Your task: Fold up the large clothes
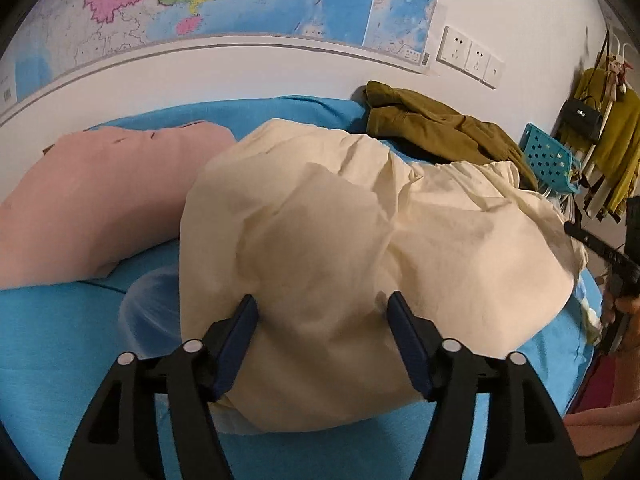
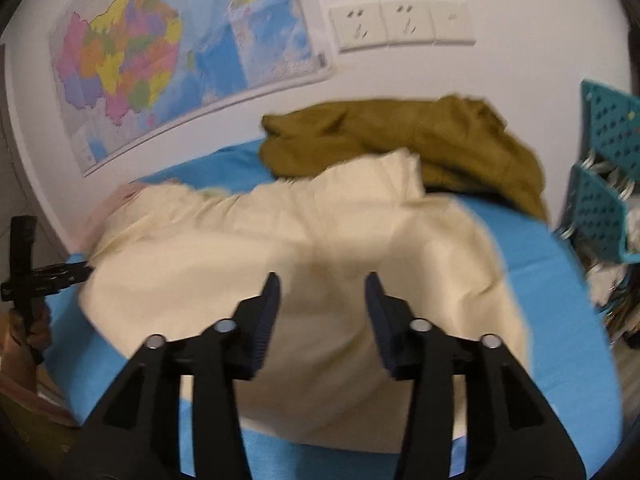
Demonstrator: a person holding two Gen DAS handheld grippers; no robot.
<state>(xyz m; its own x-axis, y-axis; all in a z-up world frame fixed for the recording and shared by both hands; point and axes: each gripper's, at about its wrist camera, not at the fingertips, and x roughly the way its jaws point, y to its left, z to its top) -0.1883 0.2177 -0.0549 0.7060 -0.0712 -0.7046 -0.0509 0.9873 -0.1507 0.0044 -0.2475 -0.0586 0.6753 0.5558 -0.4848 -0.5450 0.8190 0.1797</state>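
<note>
A large cream garment (image 1: pixel 360 248) lies crumpled on the blue bed sheet (image 1: pixel 60 340); it also shows in the right wrist view (image 2: pixel 300 248). My left gripper (image 1: pixel 322 304) is open and empty just above the garment's near edge. My right gripper (image 2: pixel 322 280) is open and empty over the garment's near part. The right gripper shows at the right edge of the left wrist view (image 1: pixel 612 264), and the left gripper at the left edge of the right wrist view (image 2: pixel 36 276).
A pink garment (image 1: pixel 92 200) lies to the left on the bed. An olive garment (image 1: pixel 440 128) lies at the back by the wall. A teal perforated basket (image 1: pixel 548 156) and hanging clothes (image 1: pixel 612 136) stand at the right. A map (image 1: pixel 200 0) hangs on the wall.
</note>
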